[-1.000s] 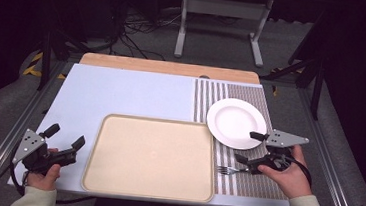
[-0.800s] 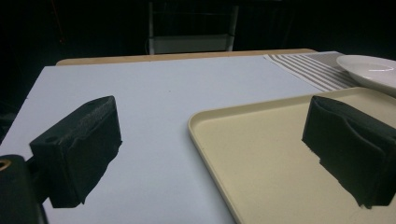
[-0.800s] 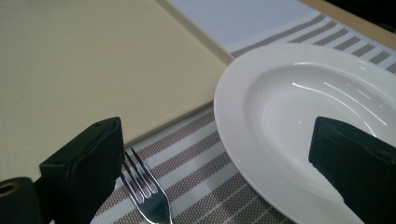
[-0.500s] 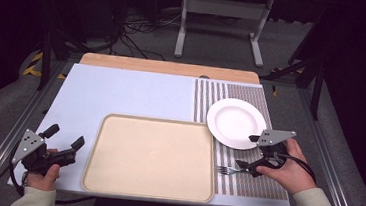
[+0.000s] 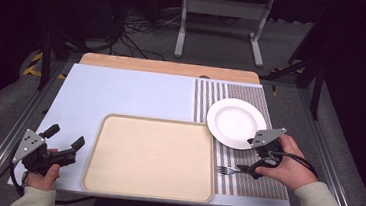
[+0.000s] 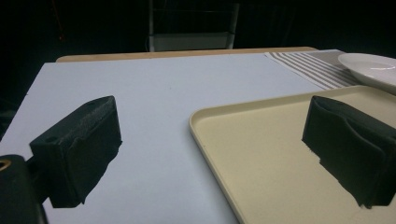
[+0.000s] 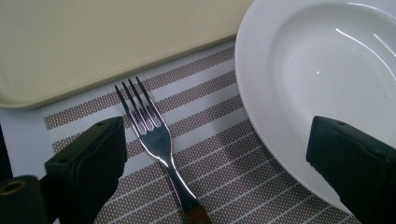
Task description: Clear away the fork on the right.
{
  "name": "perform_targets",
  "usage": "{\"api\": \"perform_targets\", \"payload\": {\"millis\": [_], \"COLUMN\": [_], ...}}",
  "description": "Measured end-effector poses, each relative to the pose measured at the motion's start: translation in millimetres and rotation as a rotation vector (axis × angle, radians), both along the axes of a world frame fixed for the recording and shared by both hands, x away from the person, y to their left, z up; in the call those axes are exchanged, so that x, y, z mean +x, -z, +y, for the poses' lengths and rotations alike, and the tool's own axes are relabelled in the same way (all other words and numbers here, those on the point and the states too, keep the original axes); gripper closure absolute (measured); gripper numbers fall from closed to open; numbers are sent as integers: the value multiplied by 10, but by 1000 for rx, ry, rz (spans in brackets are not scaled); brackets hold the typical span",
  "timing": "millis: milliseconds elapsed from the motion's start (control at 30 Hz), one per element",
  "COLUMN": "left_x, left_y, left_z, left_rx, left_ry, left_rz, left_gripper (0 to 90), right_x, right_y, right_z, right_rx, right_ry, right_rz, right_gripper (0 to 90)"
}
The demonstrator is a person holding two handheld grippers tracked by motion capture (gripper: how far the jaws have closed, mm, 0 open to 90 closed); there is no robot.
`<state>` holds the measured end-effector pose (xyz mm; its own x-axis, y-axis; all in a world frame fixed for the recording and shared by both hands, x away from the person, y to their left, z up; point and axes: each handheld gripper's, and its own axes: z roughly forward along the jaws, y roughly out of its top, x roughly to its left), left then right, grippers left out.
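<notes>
Fork (image 7: 159,140) lies flat on the striped placemat (image 5: 244,181) near the table's front right corner, between the beige tray (image 5: 151,158) and the white plate (image 5: 236,122), touching neither. Long axis runs roughly along the front edge, tines toward the tray, handle toward the right gripper (image 5: 261,162). Right jaws spread wide, straddling the fork's neck, looks lined up for a pinch. Left gripper (image 5: 62,145) parked near the front left corner, jaws released, holding nothing
</notes>
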<state>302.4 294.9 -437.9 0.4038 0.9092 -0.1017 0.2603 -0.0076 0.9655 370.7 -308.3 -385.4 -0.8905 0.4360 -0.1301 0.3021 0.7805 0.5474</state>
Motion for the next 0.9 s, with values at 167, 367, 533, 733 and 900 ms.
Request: {"api": "perform_targets", "payload": {"millis": [167, 367, 533, 733, 900], "left_x": [-2, -4, -3, -1, 1], "left_y": [-1, -3, -3, -1, 1], "left_z": [-3, -14, -8, -13, -10], "left_rx": [2, 4, 1, 7, 4], "left_ry": [1, 3, 3, 6, 5], "left_rz": [0, -2, 0, -1, 2], "left_gripper": [49, 49, 49, 49, 49], "right_x": [-7, 10, 25, 47, 62], "right_y": [11, 36, 34, 48, 61], "right_z": [41, 95, 119, 148, 162], "right_rx": [-38, -107, -131, -169, -202], "right_ry": [-23, -61, -73, -97, -126], "right_rz": [5, 36, 49, 70, 92], "right_gripper": [65, 68, 70, 71, 140]}}
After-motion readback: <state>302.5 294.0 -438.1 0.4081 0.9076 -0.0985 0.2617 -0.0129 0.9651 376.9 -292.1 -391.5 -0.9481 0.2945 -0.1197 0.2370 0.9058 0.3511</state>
